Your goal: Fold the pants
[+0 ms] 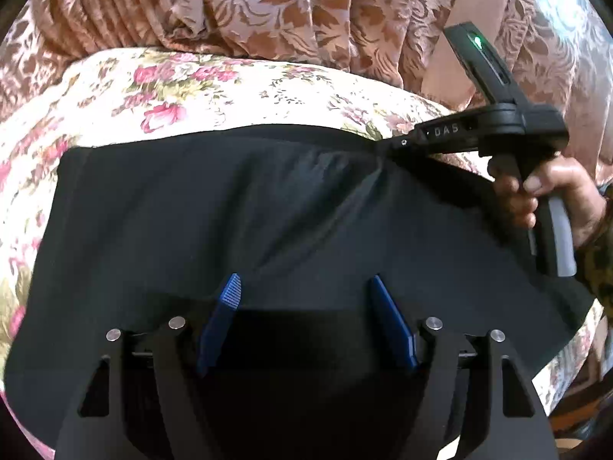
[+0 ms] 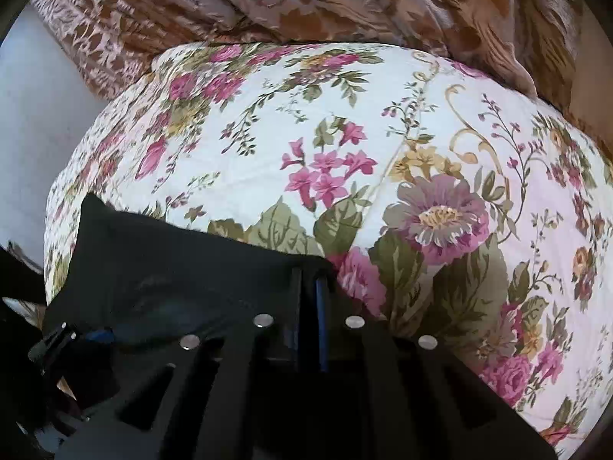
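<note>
The black pants (image 1: 237, 211) lie spread across a floral bedspread (image 1: 161, 88). My left gripper (image 1: 304, 287) is open just above the near part of the pants, its blue pads (image 1: 226, 306) apart and nothing between them. My right gripper (image 1: 387, 145) is shut on the far right edge of the pants, and the cloth bunches into folds at the pinch. In the right wrist view the right gripper (image 2: 312, 287) has its blue pads closed on the black pants (image 2: 172, 268), which stretch away to the left over the bedspread (image 2: 383, 153).
A brown and beige patterned curtain (image 1: 287, 7) hangs behind the bed. A pale wall (image 2: 34, 115) lies to the left in the right wrist view. The person's hand (image 1: 544, 188) holds the right gripper's handle.
</note>
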Motion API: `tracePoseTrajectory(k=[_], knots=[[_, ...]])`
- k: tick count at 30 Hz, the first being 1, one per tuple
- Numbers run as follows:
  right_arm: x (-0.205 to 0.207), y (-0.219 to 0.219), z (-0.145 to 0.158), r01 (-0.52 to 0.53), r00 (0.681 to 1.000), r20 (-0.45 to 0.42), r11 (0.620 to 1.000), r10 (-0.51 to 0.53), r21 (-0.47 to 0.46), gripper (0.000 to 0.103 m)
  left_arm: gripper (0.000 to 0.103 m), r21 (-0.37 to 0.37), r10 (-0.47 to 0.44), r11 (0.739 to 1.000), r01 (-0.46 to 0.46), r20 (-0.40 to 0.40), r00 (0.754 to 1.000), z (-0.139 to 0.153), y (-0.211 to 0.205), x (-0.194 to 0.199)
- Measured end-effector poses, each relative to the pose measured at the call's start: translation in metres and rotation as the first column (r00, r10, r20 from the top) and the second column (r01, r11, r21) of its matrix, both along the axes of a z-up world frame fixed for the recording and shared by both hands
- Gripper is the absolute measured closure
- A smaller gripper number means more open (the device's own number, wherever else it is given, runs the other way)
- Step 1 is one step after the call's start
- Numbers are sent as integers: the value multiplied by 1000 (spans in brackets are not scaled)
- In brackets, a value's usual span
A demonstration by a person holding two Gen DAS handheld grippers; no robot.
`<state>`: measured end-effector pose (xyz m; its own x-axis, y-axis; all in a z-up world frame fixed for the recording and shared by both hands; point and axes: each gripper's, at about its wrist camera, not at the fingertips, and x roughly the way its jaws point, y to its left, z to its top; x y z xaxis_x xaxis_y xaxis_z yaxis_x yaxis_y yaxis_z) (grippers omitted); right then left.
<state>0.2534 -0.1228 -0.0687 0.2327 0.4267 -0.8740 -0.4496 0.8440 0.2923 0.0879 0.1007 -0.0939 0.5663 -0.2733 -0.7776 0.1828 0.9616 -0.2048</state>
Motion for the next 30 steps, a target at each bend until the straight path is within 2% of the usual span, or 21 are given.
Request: tracePoseTrajectory(k=[2, 3, 4, 5, 6, 7, 13, 18, 22, 26, 30], knots=[[-5, -1, 8, -10, 1000, 14, 1000, 10, 5, 92, 32, -20, 4, 1000, -4, -8, 1000, 4, 3, 1], [-9, -3, 13, -9, 1000, 17, 1000, 9, 22, 83, 32, -42, 8, 999, -9, -6, 1000, 7, 5, -1], [-13, -6, 19, -5, 1000, 7, 998, 5, 65, 57, 32, -77, 18, 997, -18, -2, 1000, 13, 11, -4], [-18, -9, 24, 10, 1000, 11, 996, -11, 85, 36, 32, -103, 33, 994, -32, 3, 999, 18, 17, -7], [-23, -13, 31, 41, 998, 45, 996, -44, 78, 9, 32, -118, 43, 992, -42, 7, 999, 21, 22, -8], [-33, -19, 41, 49, 994, 88, 994, -58, 95, 10, 32, -129, 59, 990, -57, 14, 998, 26, 28, -11], [-88, -44, 57, 57, 993, 98, 985, -73, 162, 10, 32, -160, 214, 966, -204, 53, 975, 51, 93, -36], [-151, -62, 58, 38, 989, 135, 987, -60, 156, 10, 32, -120, 378, 921, -370, 46, 925, 56, 158, -60], [-181, -84, 46, 83, 987, 129, 988, -100, 128, 10, 29, -159, 469, 872, -463, -3, 883, 49, 202, -77], [-197, -103, 38, 141, 981, 113, 982, -155, 128, 18, 29, -207, 486, 848, -487, -60, 872, 40, 216, -88], [-201, -109, 33, 172, 976, 108, 977, -186, 128, 25, 29, -219, 471, 849, -481, -102, 876, 28, 207, -92]])
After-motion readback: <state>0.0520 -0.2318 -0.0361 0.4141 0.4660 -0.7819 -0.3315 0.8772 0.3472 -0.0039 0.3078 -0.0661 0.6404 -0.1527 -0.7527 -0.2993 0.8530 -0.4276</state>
